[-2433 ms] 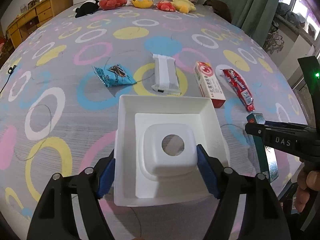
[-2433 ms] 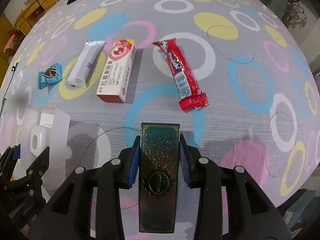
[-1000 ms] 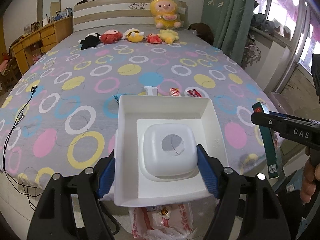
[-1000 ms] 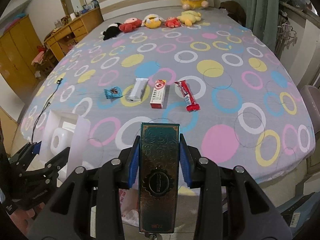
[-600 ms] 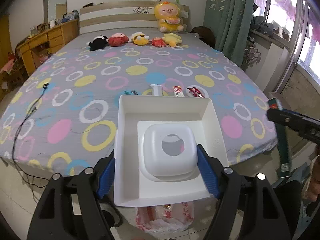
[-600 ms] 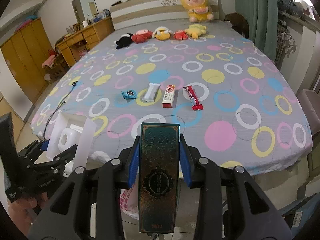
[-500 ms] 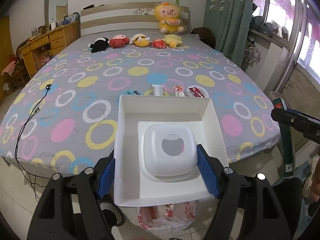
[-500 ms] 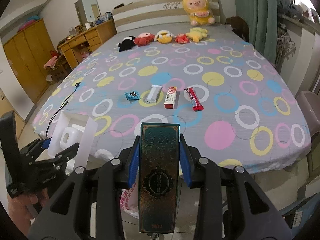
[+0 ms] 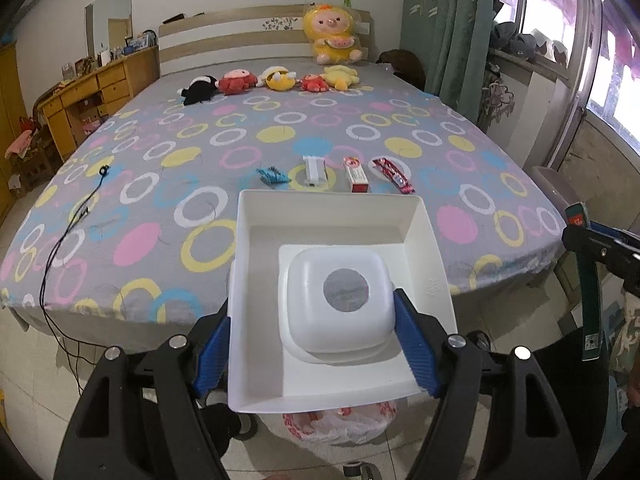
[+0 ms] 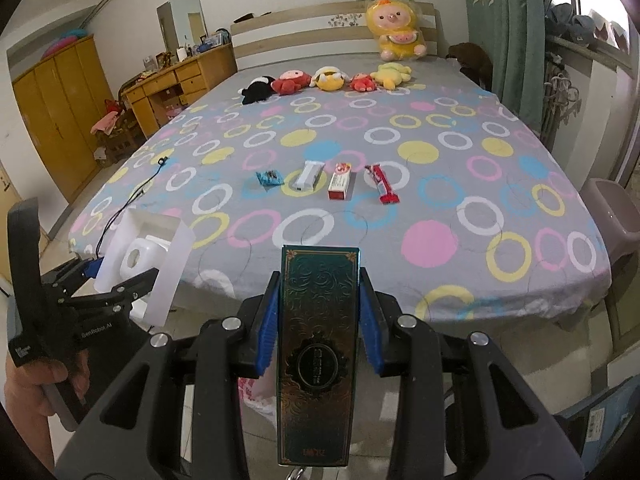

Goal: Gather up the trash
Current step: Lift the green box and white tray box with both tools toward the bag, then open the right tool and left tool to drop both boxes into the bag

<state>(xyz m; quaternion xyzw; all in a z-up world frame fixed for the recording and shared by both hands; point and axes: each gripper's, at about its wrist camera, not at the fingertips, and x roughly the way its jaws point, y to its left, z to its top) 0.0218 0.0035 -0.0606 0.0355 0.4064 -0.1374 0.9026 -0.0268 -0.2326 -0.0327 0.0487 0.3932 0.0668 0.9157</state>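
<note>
- The white tray [image 9: 428,240] with its raised middle block is pinched between the blue pads of my left tongs [image 9: 316,344], off the bed, above the floor. The pads press only on the near part of its two side walls, so I judge it can tip forward and slide out if I tilt the wrist.
- The dark green box [image 10: 318,344] is held narrow-side in my right tongs [image 10: 319,322], also off the bed. It is long and smooth; most of its length is outside the pads, so a fast swing may turn it in the grip.
- Below the tray I see a red and white plastic bag [image 9: 340,426] on the floor. Its mouth is hidden under the tray, so I cannot tell if it is open. Releasing blindly could drop things beside it.
- Both tongs are close together; the tray could knock the box.
- Still on the bed [image 10: 440,240]: blue wrapper [image 10: 269,178], silver packet [image 10: 308,175], red and white carton [image 10: 340,185], red bar wrapper [image 10: 383,188]. They are far from the bed's edge, so a long reach is needed.
</note>
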